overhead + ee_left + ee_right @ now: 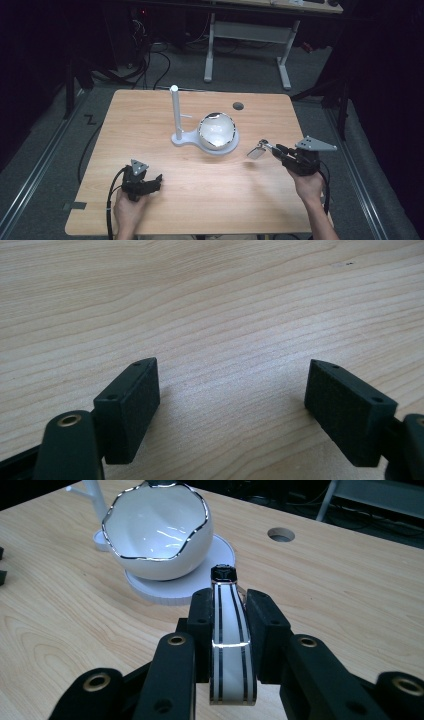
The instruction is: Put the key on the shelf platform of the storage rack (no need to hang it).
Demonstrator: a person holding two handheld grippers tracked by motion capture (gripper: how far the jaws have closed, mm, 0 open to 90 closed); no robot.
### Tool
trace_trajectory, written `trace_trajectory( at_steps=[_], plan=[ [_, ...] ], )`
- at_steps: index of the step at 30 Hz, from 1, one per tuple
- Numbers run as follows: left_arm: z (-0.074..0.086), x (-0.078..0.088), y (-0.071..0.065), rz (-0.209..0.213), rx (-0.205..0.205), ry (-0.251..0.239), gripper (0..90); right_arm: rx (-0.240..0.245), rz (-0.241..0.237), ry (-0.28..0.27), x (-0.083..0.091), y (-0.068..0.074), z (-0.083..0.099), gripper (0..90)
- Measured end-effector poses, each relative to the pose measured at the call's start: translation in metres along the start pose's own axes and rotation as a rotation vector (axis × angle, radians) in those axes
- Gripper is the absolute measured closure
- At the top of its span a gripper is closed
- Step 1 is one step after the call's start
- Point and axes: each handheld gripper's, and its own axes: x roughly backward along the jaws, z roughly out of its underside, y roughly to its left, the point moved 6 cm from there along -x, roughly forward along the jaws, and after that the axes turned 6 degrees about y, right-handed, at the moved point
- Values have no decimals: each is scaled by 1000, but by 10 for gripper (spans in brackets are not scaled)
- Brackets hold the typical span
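A white bowl shaped like a cracked eggshell, with a silver rim, sits tilted on the round base of a white stand at the table's middle. A thin post rises from the stand's left end. My right gripper is shut on the handle of a white spoon, held just right of the bowl with its scoop towards it. The right gripper view has the striped spoon handle clamped between the jaws of the right gripper, with the bowl beyond. My left gripper rests open at the front left, with bare wood between the jaws of the left gripper.
The wooden table has a round cable hole behind the bowl, also seen as the hole in the right gripper view. A desk frame and cables stand on the dark floor beyond the far edge.
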Motion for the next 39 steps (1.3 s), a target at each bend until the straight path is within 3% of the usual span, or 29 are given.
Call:
trace_trajectory(
  at_steps=[39],
  plan=[
    [0, 0, 0, 2, 1, 0, 224, 73, -142, -59, -1, 38, -53, 746]
  ],
)
